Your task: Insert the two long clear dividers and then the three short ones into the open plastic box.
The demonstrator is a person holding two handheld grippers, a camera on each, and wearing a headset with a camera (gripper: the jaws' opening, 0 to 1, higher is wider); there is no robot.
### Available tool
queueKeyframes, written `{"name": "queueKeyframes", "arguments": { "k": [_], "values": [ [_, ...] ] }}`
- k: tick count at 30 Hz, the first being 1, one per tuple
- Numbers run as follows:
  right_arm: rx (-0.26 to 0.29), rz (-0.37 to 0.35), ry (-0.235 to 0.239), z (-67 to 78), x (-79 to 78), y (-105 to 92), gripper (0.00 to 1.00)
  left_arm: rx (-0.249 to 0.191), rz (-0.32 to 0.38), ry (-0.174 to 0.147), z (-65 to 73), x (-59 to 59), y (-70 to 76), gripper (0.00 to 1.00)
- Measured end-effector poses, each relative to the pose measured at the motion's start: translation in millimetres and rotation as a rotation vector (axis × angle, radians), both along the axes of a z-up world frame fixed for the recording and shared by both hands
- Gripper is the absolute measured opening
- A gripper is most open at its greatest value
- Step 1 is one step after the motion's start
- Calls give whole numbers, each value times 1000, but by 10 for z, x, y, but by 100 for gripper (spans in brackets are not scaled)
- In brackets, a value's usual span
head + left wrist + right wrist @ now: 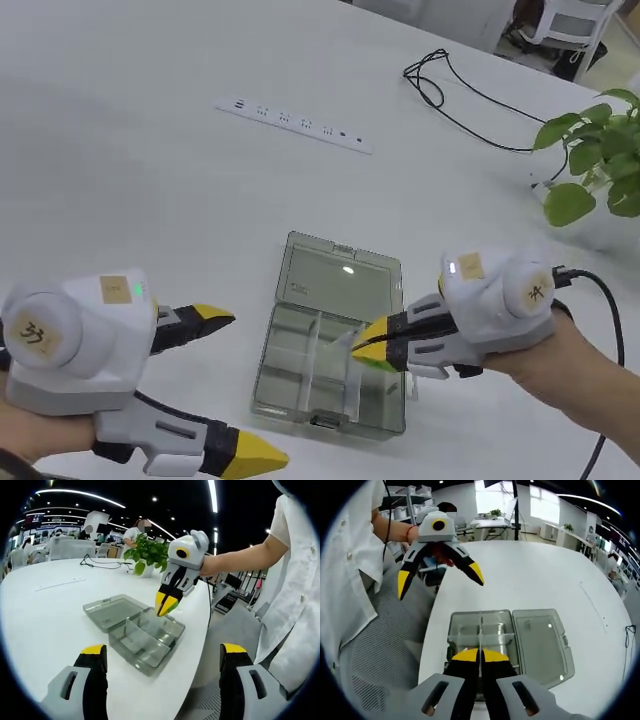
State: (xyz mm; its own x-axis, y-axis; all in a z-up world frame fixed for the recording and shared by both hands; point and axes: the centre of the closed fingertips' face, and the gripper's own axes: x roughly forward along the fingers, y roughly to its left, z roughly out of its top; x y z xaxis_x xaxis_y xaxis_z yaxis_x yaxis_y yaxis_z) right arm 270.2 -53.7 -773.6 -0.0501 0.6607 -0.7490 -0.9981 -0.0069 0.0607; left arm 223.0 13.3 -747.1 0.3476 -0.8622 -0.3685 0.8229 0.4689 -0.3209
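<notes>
Smoky clear plastic box (451,630) open on the counter (530,575), lid (540,645) folded out flat beside it, one clear divider (465,639) seated across the box, second divider (480,625) upright on edge, crossing it, pinched in the right gripper (480,655).

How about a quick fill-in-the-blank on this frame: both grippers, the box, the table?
The right gripper is shut on a thin clear plastic ____ over the clear grey plastic box. The left gripper is ____, holding nothing. A leafy green ____ stands on the white table beyond the box.
Missing: divider; open; plant.
</notes>
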Motion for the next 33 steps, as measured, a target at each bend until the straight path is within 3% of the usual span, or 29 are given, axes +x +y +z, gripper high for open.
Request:
{"name": "queueKeyframes", "arguments": {
  "k": [18,33],
  "values": [
    [-27,14,11,-98,8,66,2,4,-16,7,-26,-5,-22,96],
    [-138,49,3,-388,-16,94,3,4,-26,10,-46,19,-34,96]
  ]
}}
